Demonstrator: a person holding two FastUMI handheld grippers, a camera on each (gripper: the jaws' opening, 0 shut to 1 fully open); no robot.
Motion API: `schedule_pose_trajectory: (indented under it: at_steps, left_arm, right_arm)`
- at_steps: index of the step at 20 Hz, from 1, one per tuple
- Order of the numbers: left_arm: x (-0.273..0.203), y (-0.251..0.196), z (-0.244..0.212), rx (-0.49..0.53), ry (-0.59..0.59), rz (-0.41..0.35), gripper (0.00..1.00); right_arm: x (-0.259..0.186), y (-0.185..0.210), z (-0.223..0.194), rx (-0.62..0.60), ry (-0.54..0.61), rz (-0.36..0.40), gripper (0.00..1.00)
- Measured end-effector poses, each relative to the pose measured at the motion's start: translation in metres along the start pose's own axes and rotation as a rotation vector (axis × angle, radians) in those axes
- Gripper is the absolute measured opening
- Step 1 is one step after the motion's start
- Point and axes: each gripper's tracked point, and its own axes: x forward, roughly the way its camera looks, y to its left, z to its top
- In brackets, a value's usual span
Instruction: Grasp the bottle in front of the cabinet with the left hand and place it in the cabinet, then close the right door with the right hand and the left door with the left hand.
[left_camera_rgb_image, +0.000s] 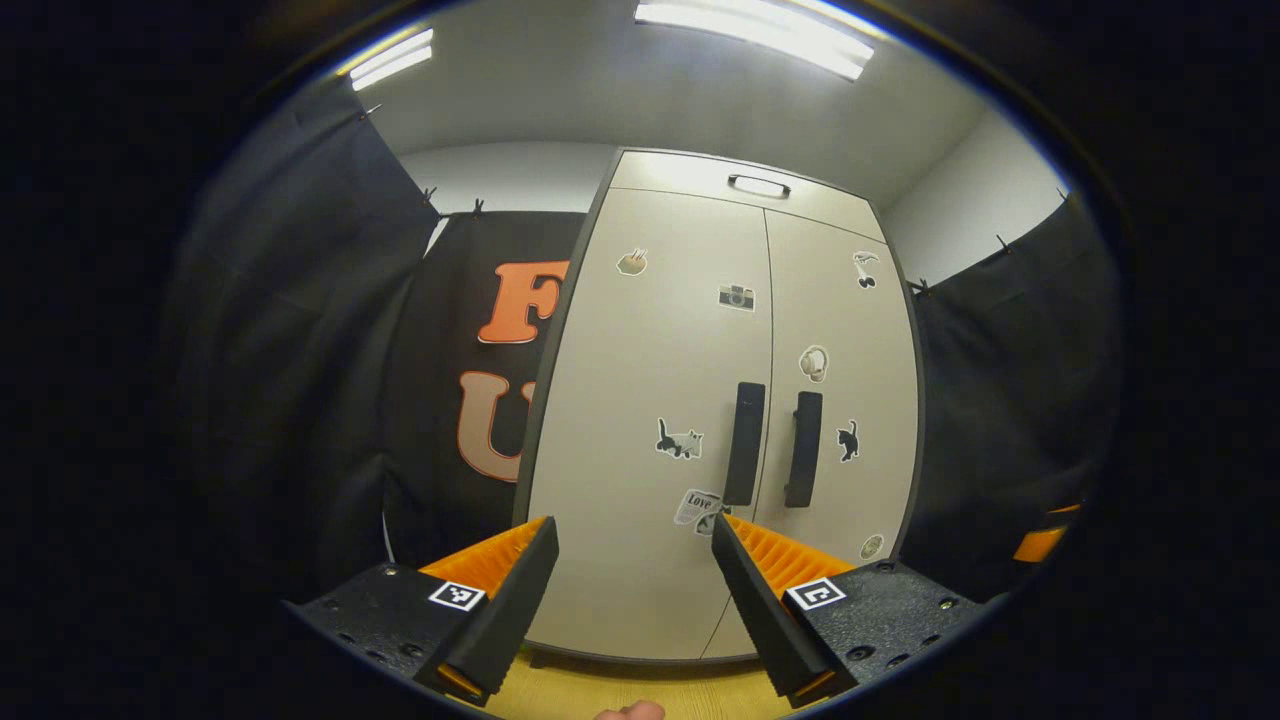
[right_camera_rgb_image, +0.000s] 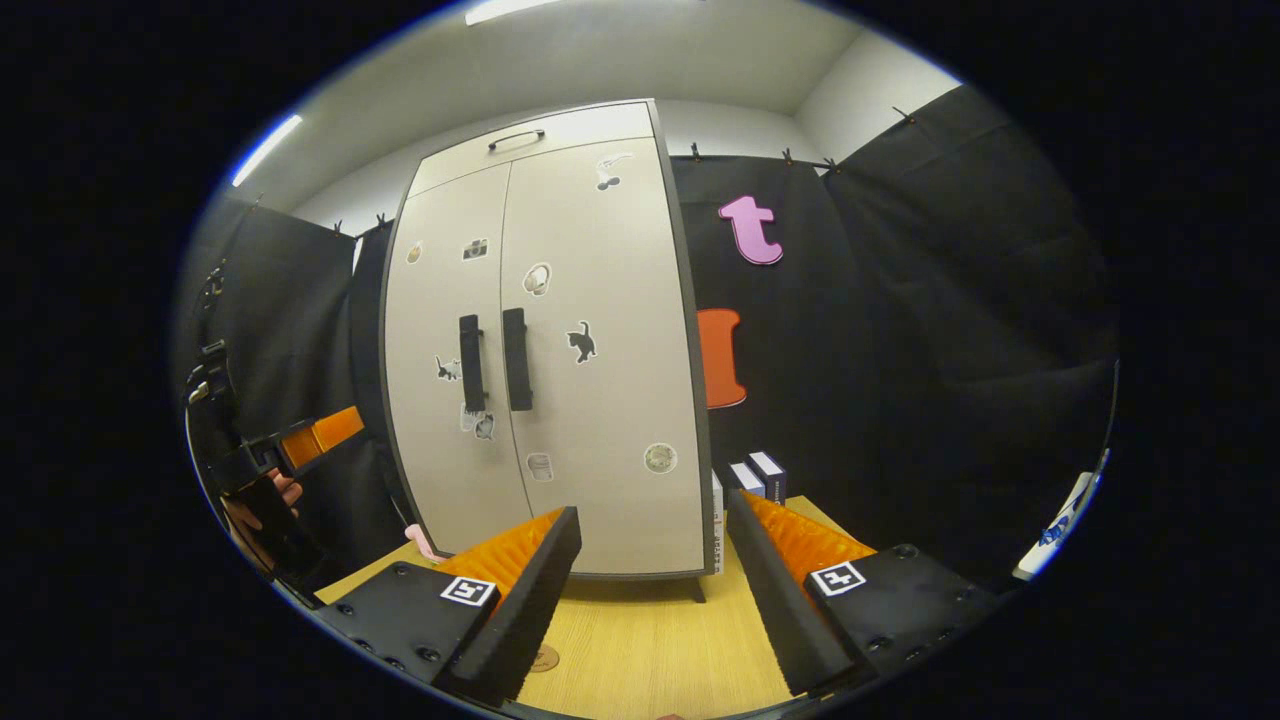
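cabinet state: cabinet (left_camera_rgb_image: 690, 400) stands on the wooden table (right_camera_rgb_image: 640, 640) with left door (left_camera_rgb_image: 650, 400) and right door (left_camera_rgb_image: 845, 400) both flush, no gap visible at the centre seam.
left gripper (left_camera_rgb_image: 630, 590): jaws spread apart, nothing between them, aimed at the lower half of the left door, near it but not touching.
right gripper (right_camera_rgb_image: 650, 590): jaws spread apart, empty, aimed at the cabinet's lower right corner, well apart from the doors.
bottle: can't locate it on the table in front of the cabinet; presumably inside behind the shut doors, can't confirm.
task status (judgement): looks complete or nearly so, both doors appear closed.
risk 1: if a door is only resting and not latched, it may swing back out; seam looks tight, latch not checkable from here.
risk 2: left gripper sits close to the door face; a careless pull-back or sideways swing could catch the left handle (left_camera_rgb_image: 744, 442) and drag the door open.
risk 3: bottle may have tipped inside when the doors closed; hidden, can't tell.
count doors: 2
count door handles: 2 vertical (right handle (left_camera_rgb_image: 803, 448)), plus 1 top handle (left_camera_rgb_image: 758, 184) on the upper panel.
count grippers: 2
count stickers: roughly 9 on the doors, small ones hard to separate.
count boxes (right_camera_rgb_image: 757, 475): at least 2 beside the cabinet's right side.
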Motion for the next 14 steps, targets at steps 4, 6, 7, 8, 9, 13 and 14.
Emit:
schedule_pose_trajectory:
  at_steps: [4, 6, 7, 8, 9, 13, 14]
  left_arm:
    - [-0.032, 0.002, -0.008, 0.024, 0.018, -0.009, 0.95]
    - [-0.044, 0.006, -0.015, 0.044, 0.036, 0.008, 0.95]
    - [-0.051, 0.007, -0.017, 0.043, 0.045, 0.015, 0.95]
    - [-0.058, 0.007, -0.021, 0.034, 0.052, 0.017, 0.95]
    - [-0.063, 0.006, -0.025, 0.019, 0.061, 0.015, 0.95]
    - [-0.076, 0.008, -0.041, 0.007, 0.099, 0.02, 0.95]
    - [-0.077, 0.009, -0.042, 0.006, 0.104, 0.022, 0.95]
  right_arm:
    - [-0.001, 0.015, -0.007, -0.005, 0.019, 0.042, 0.98]
    - [0.0, 0.018, -0.01, 0.001, 0.024, 0.049, 0.98]
    - [-0.001, 0.02, -0.011, 0.006, 0.024, 0.052, 0.98]
    - [-0.001, 0.021, -0.012, 0.01, 0.024, 0.055, 0.98]
    - [-0.002, 0.021, -0.012, 0.013, 0.024, 0.056, 0.98]
    - [-0.002, 0.018, -0.018, 0.01, 0.03, 0.045, 0.98]
    - [-0.002, 0.018, -0.019, 0.014, 0.03, 0.044, 0.98]
